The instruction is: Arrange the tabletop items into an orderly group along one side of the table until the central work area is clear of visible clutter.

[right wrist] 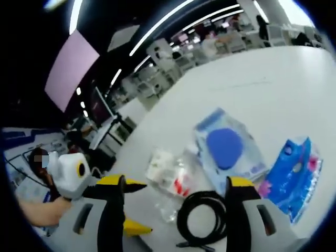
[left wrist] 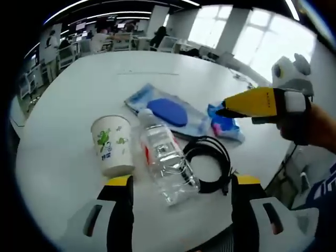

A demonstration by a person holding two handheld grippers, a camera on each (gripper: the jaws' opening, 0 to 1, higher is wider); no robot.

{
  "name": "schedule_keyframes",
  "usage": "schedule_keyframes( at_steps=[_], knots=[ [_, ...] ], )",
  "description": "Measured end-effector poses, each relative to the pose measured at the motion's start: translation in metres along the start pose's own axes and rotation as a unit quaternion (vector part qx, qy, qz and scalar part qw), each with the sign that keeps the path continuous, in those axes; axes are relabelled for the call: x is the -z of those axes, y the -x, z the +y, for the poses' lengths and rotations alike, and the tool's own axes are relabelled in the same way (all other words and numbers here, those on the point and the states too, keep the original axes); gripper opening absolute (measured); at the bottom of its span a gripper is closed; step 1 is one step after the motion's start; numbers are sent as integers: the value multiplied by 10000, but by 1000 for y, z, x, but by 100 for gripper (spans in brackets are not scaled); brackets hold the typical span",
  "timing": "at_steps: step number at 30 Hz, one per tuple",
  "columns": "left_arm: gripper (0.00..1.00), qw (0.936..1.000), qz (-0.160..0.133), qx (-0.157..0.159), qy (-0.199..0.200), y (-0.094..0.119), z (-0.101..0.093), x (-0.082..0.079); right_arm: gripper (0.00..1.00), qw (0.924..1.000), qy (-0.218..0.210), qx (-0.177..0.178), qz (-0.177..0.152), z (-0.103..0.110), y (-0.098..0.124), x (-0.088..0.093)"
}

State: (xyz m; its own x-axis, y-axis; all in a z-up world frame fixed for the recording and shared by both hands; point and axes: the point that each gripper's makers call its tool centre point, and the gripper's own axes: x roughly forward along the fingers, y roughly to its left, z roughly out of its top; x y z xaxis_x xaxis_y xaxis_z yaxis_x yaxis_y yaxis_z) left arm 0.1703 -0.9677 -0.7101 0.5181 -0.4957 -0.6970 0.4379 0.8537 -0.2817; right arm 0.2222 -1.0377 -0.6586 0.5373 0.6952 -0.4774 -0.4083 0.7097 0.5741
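Clutter sits bunched toward the near edge of the white worktop (left wrist: 79,94), which suits the job, since the far and middle stretch of the surface lies bare and the things only need tidying into a row. My left gripper (left wrist: 181,186) hangs just short of the clear plastic bottle (left wrist: 165,160), which lies on its side with its cap toward the blue pouch (left wrist: 165,111); my jaws stand wide and hold nothing, straddling the bottle's base as if lined up to take it. The paper cup (left wrist: 112,144) stands upright just beside the bottle, on its left in this view, and the coiled black cable (left wrist: 210,163) lies touching or nearly touching the bottle on the other side. My right gripper (left wrist: 226,111), coming in from the right of the left gripper view, has its tips over the small blue packet (left wrist: 226,126); in its own view the jaws (right wrist: 176,197) are spread wide and empty, with the cable (right wrist: 202,215) between them, the pouch (right wrist: 226,147) beyond and the packet (right wrist: 291,173) off to the right. I judge the lying bottle the awkward one: it could roll, so I would stand it up beside the cup.
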Motion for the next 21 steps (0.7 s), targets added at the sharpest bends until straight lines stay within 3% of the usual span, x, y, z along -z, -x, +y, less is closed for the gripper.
schedule_keyframes(
  at_steps=[4, 14, 21],
  knots=[
    [68, 9999, -19, -85, 138, -4, -1, -1, 74, 9999, -125, -14, -9, 0, -6, -8],
    [66, 9988, 164, -251, 375, -18, -5, 6, 59, 9977, -414, 130, 515, -8, -37, -11],
    [64, 9972, 175, -337, 640, -23, -1, 8, 53, 9952, -855, 86, 470, -10, -59, -25]
  ],
)
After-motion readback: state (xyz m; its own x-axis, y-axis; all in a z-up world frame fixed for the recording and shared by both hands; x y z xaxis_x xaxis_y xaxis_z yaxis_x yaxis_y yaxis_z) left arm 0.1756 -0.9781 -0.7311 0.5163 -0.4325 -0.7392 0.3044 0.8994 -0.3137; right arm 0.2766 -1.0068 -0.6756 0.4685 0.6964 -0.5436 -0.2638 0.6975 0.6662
